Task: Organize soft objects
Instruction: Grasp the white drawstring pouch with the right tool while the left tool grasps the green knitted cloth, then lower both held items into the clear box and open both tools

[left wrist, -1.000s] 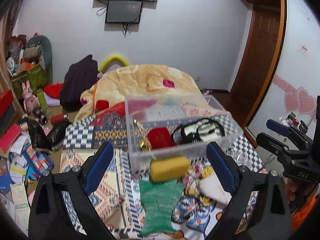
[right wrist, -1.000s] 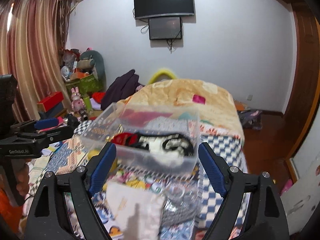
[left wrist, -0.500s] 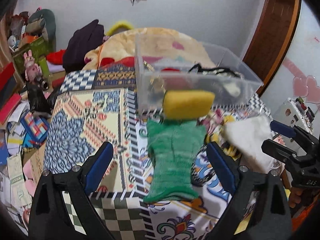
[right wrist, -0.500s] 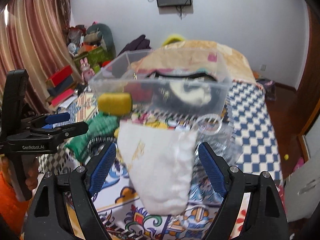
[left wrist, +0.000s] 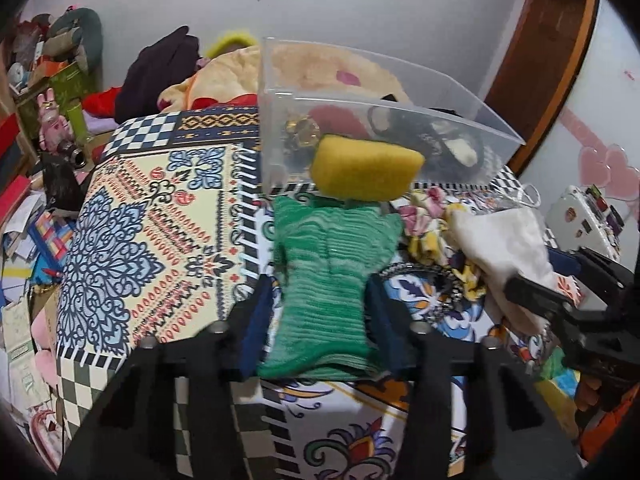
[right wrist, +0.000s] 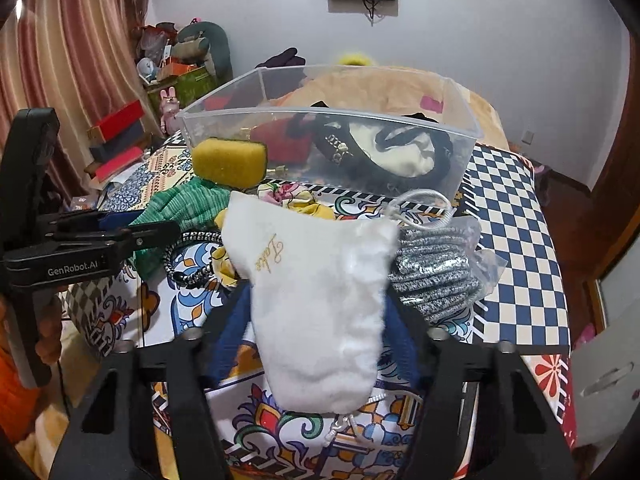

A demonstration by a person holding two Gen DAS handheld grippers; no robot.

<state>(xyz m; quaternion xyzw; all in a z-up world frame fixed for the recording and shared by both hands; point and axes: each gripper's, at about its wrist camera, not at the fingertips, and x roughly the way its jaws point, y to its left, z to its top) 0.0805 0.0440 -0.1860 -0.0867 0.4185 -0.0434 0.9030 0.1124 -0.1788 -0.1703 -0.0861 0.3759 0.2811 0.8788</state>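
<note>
Left gripper (left wrist: pixel 318 316) is pinched onto the green knit cloth (left wrist: pixel 332 280), yellow sponge (left wrist: pixel 366 168) just past the fingertips. Right gripper (right wrist: pixel 316 320) is clamped on the white fuzzy pouch (right wrist: pixel 320 300), clear plastic bin (right wrist: pixel 460 160) beyond it.

Both tongs (left wrist: pixel 318 320) (right wrist: pixel 316 332) now closed on cloths.

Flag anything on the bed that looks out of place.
The yellow sponge lies outside the clear bin, against its front wall, partly atop the green knit cloth. Otherwise nothing looks spilled or damaged.
</note>
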